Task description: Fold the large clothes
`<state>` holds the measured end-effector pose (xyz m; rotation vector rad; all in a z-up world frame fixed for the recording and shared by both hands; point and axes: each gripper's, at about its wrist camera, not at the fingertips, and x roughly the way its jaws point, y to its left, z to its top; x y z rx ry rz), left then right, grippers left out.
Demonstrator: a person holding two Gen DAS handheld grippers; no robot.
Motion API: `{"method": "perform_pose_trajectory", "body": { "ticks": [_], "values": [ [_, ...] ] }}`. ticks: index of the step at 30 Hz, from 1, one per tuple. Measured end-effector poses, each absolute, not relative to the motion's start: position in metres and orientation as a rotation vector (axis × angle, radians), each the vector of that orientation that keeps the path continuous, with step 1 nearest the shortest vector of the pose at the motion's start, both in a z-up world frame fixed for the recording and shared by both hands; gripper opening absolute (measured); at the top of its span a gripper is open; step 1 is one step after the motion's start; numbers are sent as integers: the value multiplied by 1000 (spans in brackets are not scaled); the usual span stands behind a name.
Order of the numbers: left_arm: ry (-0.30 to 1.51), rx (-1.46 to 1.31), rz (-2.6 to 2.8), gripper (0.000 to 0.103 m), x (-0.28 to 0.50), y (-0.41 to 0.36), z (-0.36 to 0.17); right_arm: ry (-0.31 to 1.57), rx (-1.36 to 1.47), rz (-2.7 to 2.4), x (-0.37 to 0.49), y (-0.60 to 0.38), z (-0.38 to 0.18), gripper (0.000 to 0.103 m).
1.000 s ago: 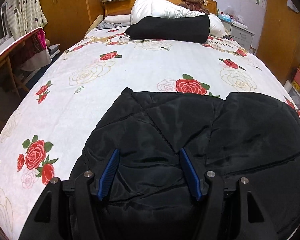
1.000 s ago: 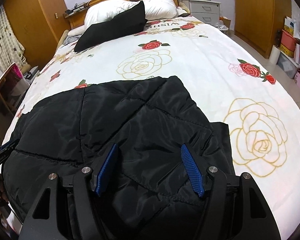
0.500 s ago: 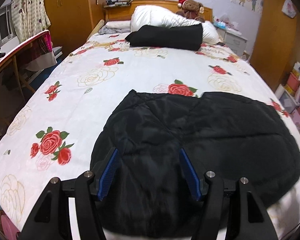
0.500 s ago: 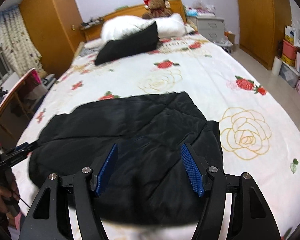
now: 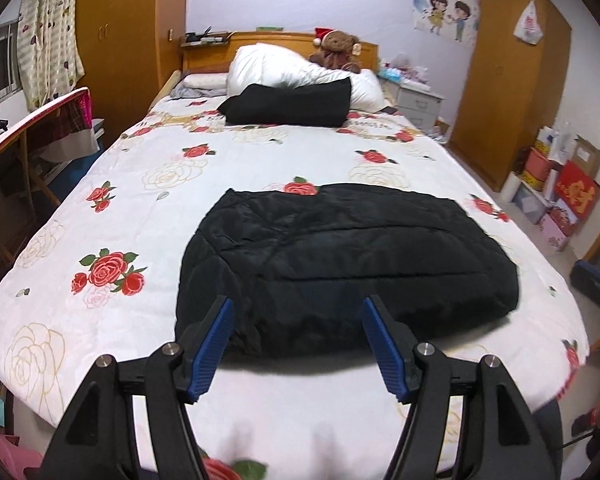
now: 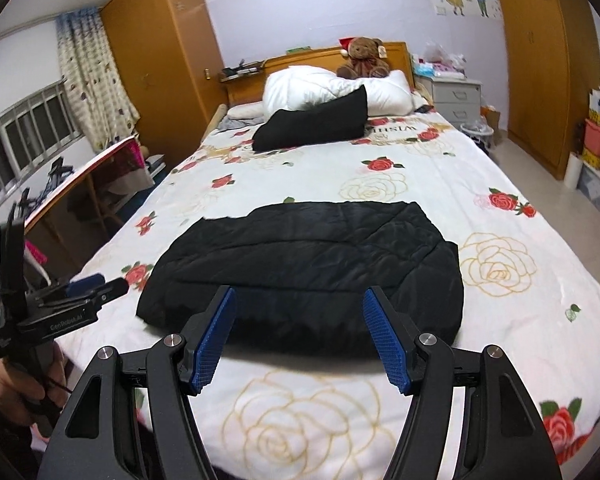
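Note:
A black quilted jacket (image 5: 340, 264) lies folded into a wide rectangle on the bed's near half; it also shows in the right wrist view (image 6: 312, 272). My left gripper (image 5: 298, 312) is open and empty, held above the bed's front edge just short of the jacket's near hem. My right gripper (image 6: 300, 304) is open and empty, likewise just short of the hem. The left gripper also shows from the side in the right wrist view (image 6: 96, 286), off the bed's left side.
The bed has a white rose-print cover (image 5: 160, 184). At its head lie a black folded garment (image 5: 288, 106), white pillows (image 5: 292, 68) and a teddy bear (image 5: 338, 48). A wooden desk (image 5: 28, 120) stands left; boxes (image 5: 560, 192) and wardrobes stand right.
Both grippers have pulled back and up from the jacket, from right over it to beyond the bed's front edge. The jacket stays folded on the bed.

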<state>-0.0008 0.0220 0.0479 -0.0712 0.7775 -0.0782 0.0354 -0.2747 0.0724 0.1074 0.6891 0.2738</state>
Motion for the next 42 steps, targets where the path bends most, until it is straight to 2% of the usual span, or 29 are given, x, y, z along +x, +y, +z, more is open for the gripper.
{"method": "perform_pose_trajectory", "body": {
  "ticks": [8, 10, 25, 42],
  "values": [
    [778, -66, -154, 71, -34, -1, 47, 689, 59, 264, 0, -259, 65, 66],
    [793, -60, -157, 71, -36, -4, 40, 698, 49, 259, -1, -256, 59, 71],
    [904, -108, -87, 71, -23, 0, 2, 804, 58, 225, 14, -260, 20, 72],
    [892, -115, -62, 71, -15, 7, -1, 820, 46, 236, 20, -256, 14, 72]
  ]
}}
